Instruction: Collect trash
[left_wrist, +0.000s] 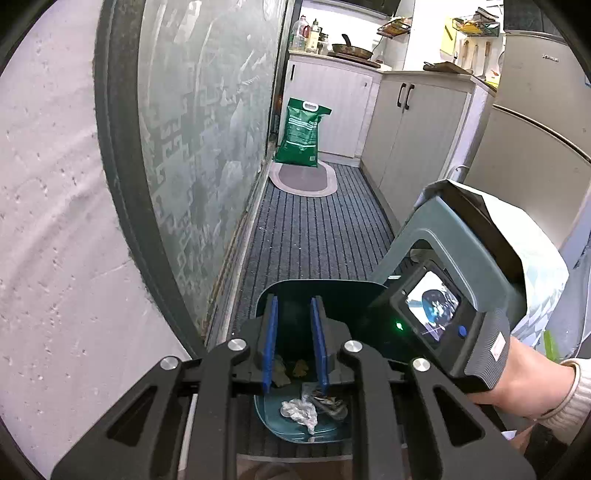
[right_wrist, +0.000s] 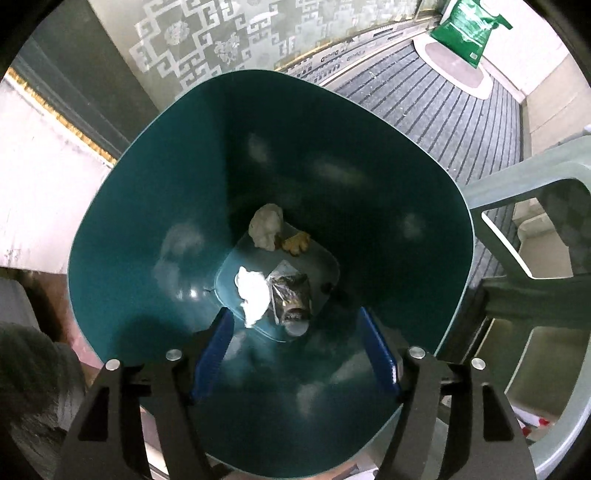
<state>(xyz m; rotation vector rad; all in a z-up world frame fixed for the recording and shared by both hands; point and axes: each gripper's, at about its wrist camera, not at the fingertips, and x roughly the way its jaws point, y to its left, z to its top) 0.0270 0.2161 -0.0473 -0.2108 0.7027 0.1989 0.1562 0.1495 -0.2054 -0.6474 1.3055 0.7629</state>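
Trash lies at the bottom of the teal bin: white tissue, dark wrapper, cream wad. Right gripper hangs spread and empty over it; left gripper also gapes, holding nothing.

The left gripper's fingers hide part of the teal bin's trash. A dark crumpled wrapper is unreadable. The plastic stool runs past the frame edge.
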